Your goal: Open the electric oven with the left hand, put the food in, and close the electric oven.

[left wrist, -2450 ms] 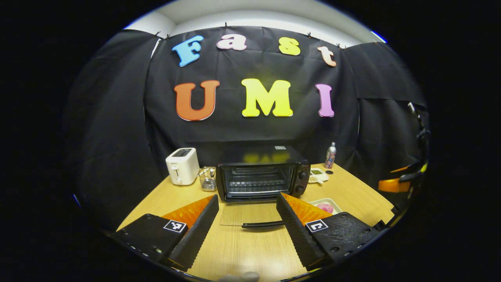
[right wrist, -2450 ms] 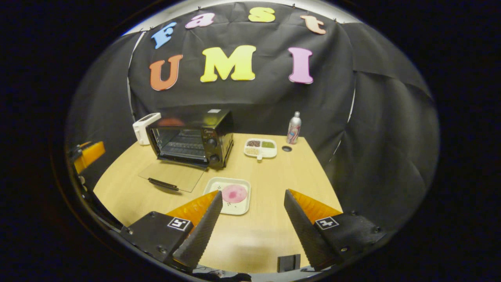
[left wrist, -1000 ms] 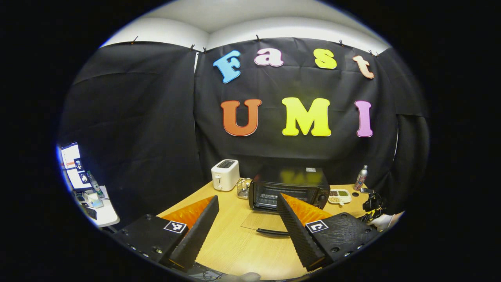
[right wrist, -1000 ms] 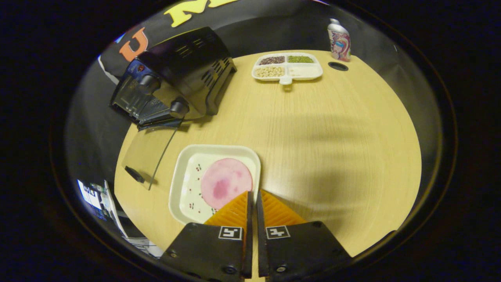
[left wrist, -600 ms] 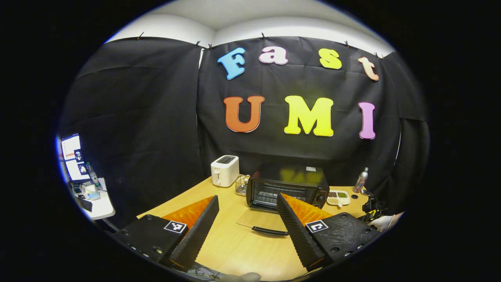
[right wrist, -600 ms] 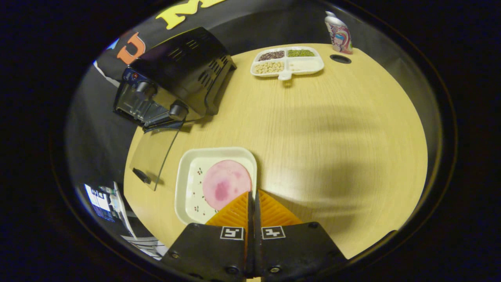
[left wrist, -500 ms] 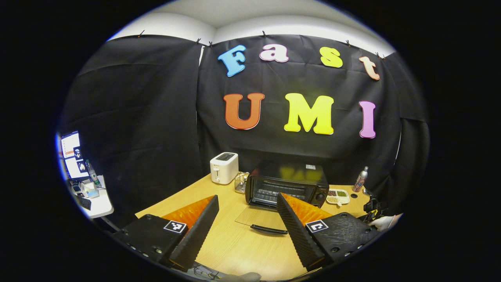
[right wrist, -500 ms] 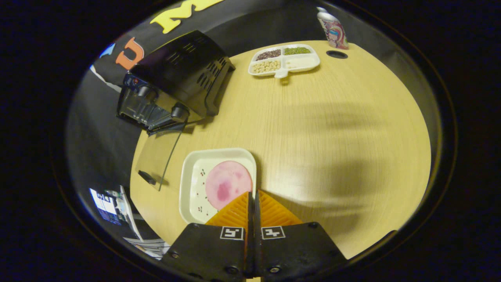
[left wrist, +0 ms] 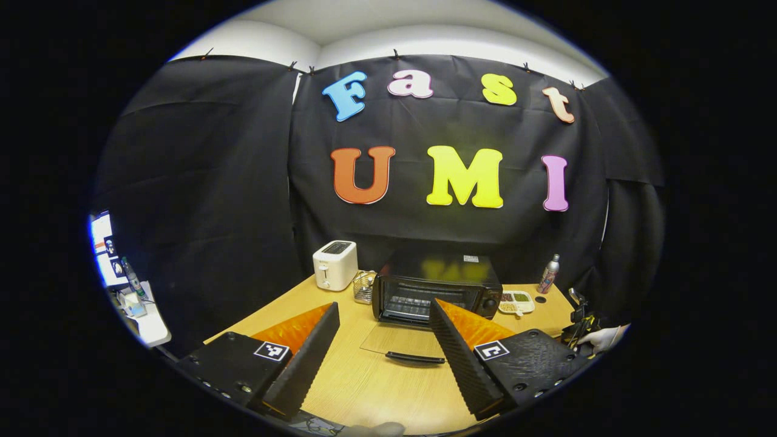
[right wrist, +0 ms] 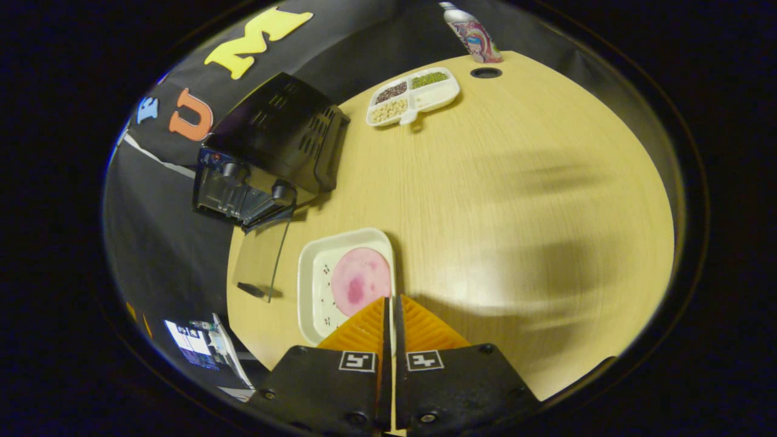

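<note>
Since the frame half a second earlier, the right gripper view has swung: the oven point(right wrist: 267, 164) and the plate point(right wrist: 315, 285) now sit further right in it, and the compartment dish point(right wrist: 413, 97) has slid toward the top.

The right claw point(right wrist: 388, 315) has its fingers pressed together over the plate's near right edge; whether they pinch the rim cannot be told. The pink round slice point(right wrist: 361, 280) lies flat on the plate's right half, beside the open glass door point(right wrist: 258, 255).

The left gripper view shows what the other does not: the oven point(left wrist: 437, 291) front-on, its cavity facing the camera, door point(left wrist: 394, 340) folded flat on the desk point(left wrist: 364, 388) with the handle point(left wrist: 416, 358) lying crosswise nearest the camera. A toaster point(left wrist: 334, 264) and wire basket point(left wrist: 363, 286) stand to its left, a bottle point(left wrist: 548, 282) far right. The left claw point(left wrist: 382, 346) is spread wide, holding nothing, well short of the oven. A gloved hand point(left wrist: 598, 337) shows at the right edge.
</note>
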Tool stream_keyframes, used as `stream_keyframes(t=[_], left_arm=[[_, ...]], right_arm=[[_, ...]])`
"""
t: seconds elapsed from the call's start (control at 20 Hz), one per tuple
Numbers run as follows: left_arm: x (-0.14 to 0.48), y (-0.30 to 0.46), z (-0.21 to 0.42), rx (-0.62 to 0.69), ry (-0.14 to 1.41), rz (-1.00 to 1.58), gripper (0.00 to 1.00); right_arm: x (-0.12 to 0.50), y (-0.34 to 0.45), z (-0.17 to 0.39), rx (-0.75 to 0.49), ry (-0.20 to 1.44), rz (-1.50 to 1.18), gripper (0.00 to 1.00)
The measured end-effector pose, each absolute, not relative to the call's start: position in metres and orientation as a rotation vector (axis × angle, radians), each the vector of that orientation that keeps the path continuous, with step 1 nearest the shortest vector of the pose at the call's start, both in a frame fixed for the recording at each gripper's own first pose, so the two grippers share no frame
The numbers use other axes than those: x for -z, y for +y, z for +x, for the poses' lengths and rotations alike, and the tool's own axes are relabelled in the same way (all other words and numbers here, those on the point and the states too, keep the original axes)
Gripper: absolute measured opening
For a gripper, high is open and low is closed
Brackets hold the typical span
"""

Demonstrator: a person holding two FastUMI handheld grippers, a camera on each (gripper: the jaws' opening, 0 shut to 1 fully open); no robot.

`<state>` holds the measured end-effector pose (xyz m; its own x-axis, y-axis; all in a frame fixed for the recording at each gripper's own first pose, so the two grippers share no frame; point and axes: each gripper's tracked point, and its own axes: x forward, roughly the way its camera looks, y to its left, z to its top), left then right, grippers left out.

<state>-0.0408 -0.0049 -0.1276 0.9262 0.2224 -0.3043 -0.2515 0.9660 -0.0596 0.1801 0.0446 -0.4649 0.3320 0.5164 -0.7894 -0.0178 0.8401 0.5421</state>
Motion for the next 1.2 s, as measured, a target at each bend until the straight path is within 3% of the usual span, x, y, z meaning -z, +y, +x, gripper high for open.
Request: stream_keyframes(t=[0.2, 0.4, 0.7, 1.05, 1.1, 1.2], left_arm=[[0.135, 0.009, -0.041, -0.250, 0.310, -0.106, 0.95], [0.145, 0.016, -0.043, -0.258, 0.327, -0.118, 0.95], [0.161, 0.027, -0.044, -0.267, 0.350, -0.128, 0.95], [0.185, 0.040, -0.042, -0.263, 0.360, -0.192, 0.94], [0.189, 0.044, -0.042, -0.267, 0.361, -0.199, 0.95], [0.194, 0.050, -0.040, -0.268, 0.362, -0.210, 0.95]], right_arm=[[0.474, 0.038, 0.185, -0.321, 1.226, 0.396, 0.22], [0.481, 0.044, 0.185, -0.326, 1.297, 0.322, 0.24], [0.482, 0.046, 0.188, -0.280, 1.380, 0.165, 0.24], [0.487, 0.048, 0.195, -0.197, 1.422, 0.052, 0.12], [0.488, 0.049, 0.194, -0.190, 1.422, 0.055, 0.06], [0.485, 0.048, 0.193, -0.195, 1.422, 0.061, 0.06]])
